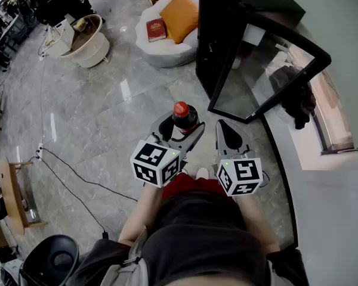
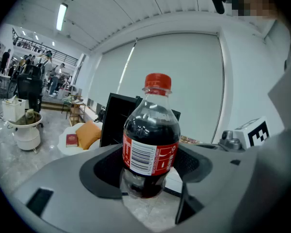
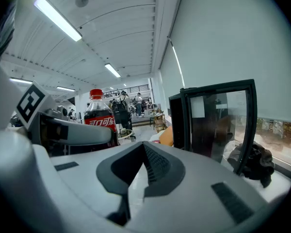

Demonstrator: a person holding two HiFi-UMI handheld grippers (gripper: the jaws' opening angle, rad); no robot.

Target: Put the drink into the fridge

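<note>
A cola bottle (image 1: 181,109) with a red cap and red label stands upright between the jaws of my left gripper (image 1: 183,126), which is shut on its lower body. The left gripper view has the bottle (image 2: 151,144) dead centre, with both pads of the left gripper (image 2: 148,173) pressed against its sides. Beside it on the right, my right gripper (image 1: 227,133) is shut and holds nothing; its pads (image 3: 155,164) meet at the tip. The black fridge (image 1: 225,34) stands just ahead to the right, its glass door (image 1: 268,70) swung open toward me. In the right gripper view the fridge (image 3: 203,123) is at right and the bottle (image 3: 99,118) at left.
A white round seat (image 1: 161,46) with an orange cushion (image 1: 180,15) and a red book stands beyond the fridge. A white tub (image 1: 86,40) is at far left. A black cable (image 1: 65,171) runs over the marble floor. Dark cloth (image 1: 298,100) lies on the ledge by the door.
</note>
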